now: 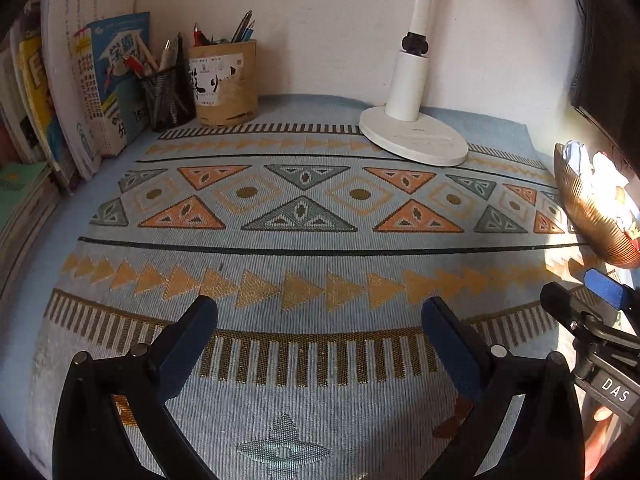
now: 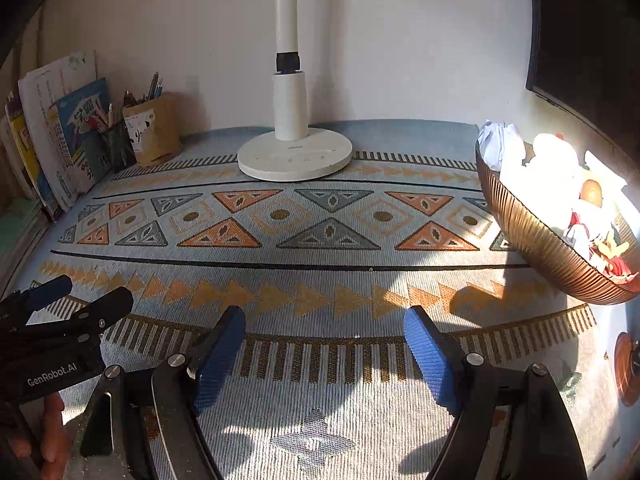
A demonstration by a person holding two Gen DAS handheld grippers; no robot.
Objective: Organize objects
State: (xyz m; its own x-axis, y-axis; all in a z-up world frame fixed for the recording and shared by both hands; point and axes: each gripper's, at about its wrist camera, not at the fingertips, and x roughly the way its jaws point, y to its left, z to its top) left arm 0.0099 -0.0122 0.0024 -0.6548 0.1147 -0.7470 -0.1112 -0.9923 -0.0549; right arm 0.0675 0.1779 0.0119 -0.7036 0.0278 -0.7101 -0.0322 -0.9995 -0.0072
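My left gripper (image 1: 320,306) hangs open over the patterned table cloth (image 1: 320,248) with nothing between its dark blue pads. Beside it, my right gripper (image 2: 325,314) is also open and empty above the same cloth (image 2: 320,240). Each shows in the other's view, the right gripper (image 1: 574,284) at the right edge and the left gripper (image 2: 94,288) at the left edge, with fingers of a person's hand below it. A ribbed copper bowl (image 2: 532,236) on the right holds crumpled paper, fruit and small bright items; its rim (image 1: 588,216) is sunlit.
A white desk lamp (image 2: 294,158) stands at the back centre. A tan pen holder (image 1: 224,84) and a black mesh pen cup (image 1: 168,96) sit back left beside leaning books (image 1: 80,80). A dark screen (image 2: 580,40) fills the upper right. An orange round object (image 2: 626,368) lies at the right edge.
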